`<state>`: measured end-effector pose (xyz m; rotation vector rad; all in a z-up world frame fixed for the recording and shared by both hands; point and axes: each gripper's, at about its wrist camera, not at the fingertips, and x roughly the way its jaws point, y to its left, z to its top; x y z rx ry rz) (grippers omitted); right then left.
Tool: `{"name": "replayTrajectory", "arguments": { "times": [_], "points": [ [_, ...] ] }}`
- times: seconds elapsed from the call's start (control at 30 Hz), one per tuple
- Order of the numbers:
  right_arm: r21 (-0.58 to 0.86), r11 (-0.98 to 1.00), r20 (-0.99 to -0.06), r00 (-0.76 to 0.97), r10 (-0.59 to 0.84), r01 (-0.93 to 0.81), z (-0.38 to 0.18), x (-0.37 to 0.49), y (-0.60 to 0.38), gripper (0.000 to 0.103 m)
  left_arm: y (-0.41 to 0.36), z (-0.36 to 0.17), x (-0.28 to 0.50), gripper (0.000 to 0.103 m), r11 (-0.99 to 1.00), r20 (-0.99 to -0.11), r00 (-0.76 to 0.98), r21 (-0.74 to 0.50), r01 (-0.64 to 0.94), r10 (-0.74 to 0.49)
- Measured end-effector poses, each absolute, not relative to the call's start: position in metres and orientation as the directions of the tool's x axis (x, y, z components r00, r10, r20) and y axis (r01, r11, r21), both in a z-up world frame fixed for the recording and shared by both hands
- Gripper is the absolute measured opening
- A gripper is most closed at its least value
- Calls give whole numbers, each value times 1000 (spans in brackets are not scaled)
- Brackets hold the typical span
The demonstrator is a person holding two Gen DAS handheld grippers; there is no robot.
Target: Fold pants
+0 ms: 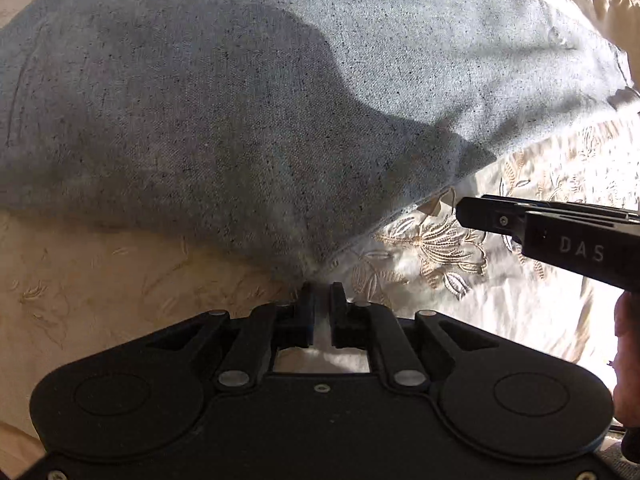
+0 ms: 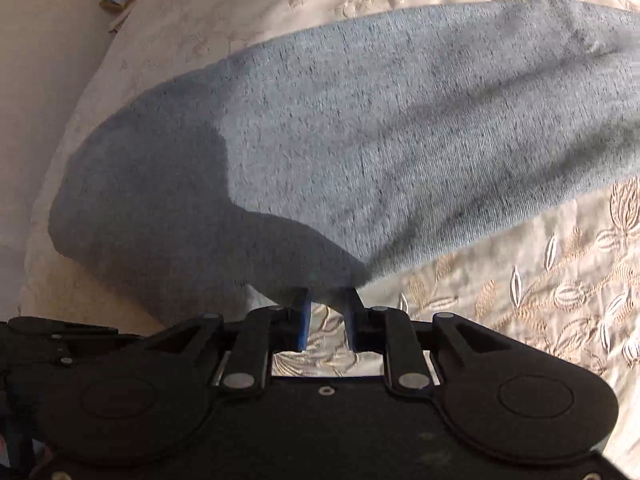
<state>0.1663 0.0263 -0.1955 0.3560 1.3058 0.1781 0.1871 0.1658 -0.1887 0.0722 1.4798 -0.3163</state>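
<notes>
Left wrist: grey speckled pants (image 1: 248, 112) lying flat

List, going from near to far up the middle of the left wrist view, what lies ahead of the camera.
Black left gripper, its fingers a little apart at the cloth's edge → cream embroidered satin bedspread glimpsed between them → folded grey-blue knit pants → more bedspread at the far top corner.

Bedspread (image 1: 460, 248) free right of pants (image 1: 240, 120); right tongs (image 1: 460, 210) intrude.
</notes>
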Motion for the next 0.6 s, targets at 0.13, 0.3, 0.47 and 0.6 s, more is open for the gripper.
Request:
{"name": "replayTrajectory", "arguments": {
  "times": [0.13, 0.3, 0.47, 0.6],
  "points": [
    [361, 931, -889, 324, 325, 59, -172, 152, 13, 23, 179, -152, 184, 14, 955, -966, 157, -165, 245, -207],
    [337, 941, -838, 465, 286, 28, -138, 167, 5, 26, 207, -104, 213, 18, 976, -919, 360, -92, 196, -159],
    [282, 959, -816, 531, 229, 21, -131, 209, 6, 32, 239, -107, 266, 18, 997, -912, 404, -65, 45, -77],
    [239, 971, -847, 493, 199, 18, -155, 232, 11, 33, 252, -142, 283, 18, 1000, -933, 359, 11, 7, 7]
  ]
}}
